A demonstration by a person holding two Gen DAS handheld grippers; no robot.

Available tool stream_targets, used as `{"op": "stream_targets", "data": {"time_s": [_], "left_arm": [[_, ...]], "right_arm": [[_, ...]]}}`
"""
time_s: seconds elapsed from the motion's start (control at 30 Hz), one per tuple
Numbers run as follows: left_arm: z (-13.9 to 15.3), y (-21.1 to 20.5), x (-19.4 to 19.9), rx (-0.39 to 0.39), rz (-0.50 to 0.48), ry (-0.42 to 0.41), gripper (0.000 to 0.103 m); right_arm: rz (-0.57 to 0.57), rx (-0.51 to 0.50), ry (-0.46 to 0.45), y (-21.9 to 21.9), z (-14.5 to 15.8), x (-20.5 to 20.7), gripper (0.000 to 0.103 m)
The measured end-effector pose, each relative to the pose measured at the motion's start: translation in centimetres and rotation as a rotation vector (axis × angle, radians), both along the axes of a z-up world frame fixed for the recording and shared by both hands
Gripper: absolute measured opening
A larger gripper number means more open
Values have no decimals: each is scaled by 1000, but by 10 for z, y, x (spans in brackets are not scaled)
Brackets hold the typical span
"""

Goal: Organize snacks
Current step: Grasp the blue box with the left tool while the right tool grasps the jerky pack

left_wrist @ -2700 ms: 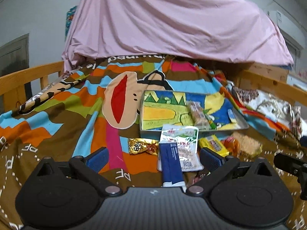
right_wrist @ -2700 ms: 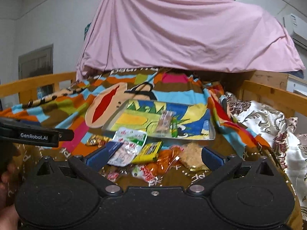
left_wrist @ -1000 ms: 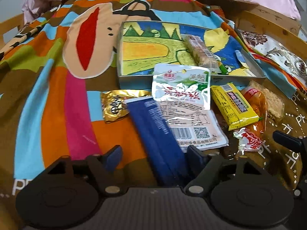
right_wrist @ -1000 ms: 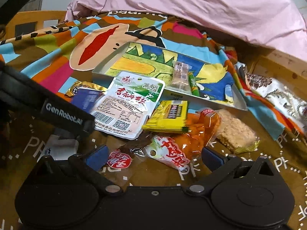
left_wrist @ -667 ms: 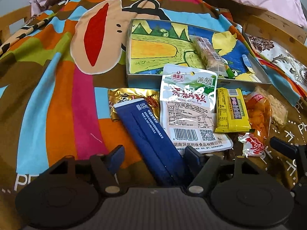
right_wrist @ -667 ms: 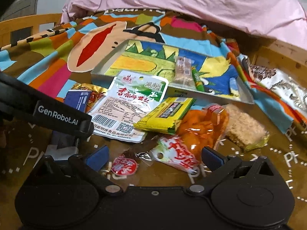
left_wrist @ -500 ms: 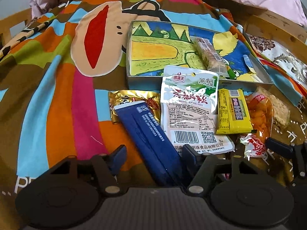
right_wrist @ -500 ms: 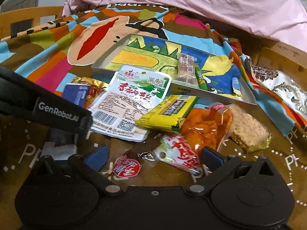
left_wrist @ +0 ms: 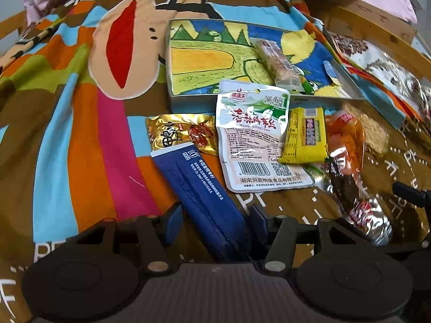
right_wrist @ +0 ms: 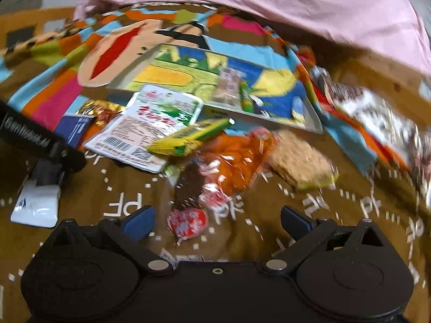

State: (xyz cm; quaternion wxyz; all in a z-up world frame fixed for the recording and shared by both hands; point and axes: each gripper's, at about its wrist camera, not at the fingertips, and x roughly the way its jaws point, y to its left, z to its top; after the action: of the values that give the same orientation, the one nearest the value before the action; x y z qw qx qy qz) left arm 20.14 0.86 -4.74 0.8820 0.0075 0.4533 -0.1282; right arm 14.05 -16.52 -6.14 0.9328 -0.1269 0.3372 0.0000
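A long dark blue packet (left_wrist: 199, 188) lies on the bedspread, its near end between my left gripper (left_wrist: 215, 223) pads, which stand at both its edges and grip it. Beyond it lie a gold pack (left_wrist: 177, 132), a white-green pouch (left_wrist: 253, 134), a yellow pack (left_wrist: 307, 134) and an orange bag (left_wrist: 344, 142). The painted metal tray (left_wrist: 194, 102) holds one wrapped bar (left_wrist: 277, 62). My right gripper (right_wrist: 215, 222) is open just above the cloth, a small red-white sweet (right_wrist: 188, 222) lying between its fingers, untouched. That view is blurred.
A crumbly rice cake (right_wrist: 299, 158) in clear wrap lies right of the orange bag. A wooden bed rail (left_wrist: 371, 24) runs along the right, with a flowered cloth (left_wrist: 390, 75) below it. A pink sheet (right_wrist: 269, 2) rises at the back. The left gripper's body (right_wrist: 29, 140) shows in the right wrist view.
My left jaws have narrowed from either side onto the blue packet. The right wrist view has shifted a little and turned blurry; the red-white sweet now lies between its fingers.
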Motion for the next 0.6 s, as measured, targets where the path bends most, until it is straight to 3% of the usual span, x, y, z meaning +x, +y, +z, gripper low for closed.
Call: {"op": "stream_targets", "data": {"time_s": [0.2, 0.3, 0.37, 0.43, 0.6], "left_arm": [[-7, -13, -3, 57, 19, -39, 66], [-8, -19, -8, 94, 23, -67, 63], [-9, -22, -12, 114, 13, -85, 60], [-8, -25, -16, 133, -14, -96, 60], [-7, -33, -26, 150, -98, -110, 57]], "right_arm": [[74, -122, -61, 20, -10, 7, 92], [75, -121, -62, 20, -11, 9, 78], [75, -103, -55, 19, -10, 10, 62], [82, -91, -44, 18, -10, 7, 51], [76, -57, -33, 10, -4, -3, 51]]}}
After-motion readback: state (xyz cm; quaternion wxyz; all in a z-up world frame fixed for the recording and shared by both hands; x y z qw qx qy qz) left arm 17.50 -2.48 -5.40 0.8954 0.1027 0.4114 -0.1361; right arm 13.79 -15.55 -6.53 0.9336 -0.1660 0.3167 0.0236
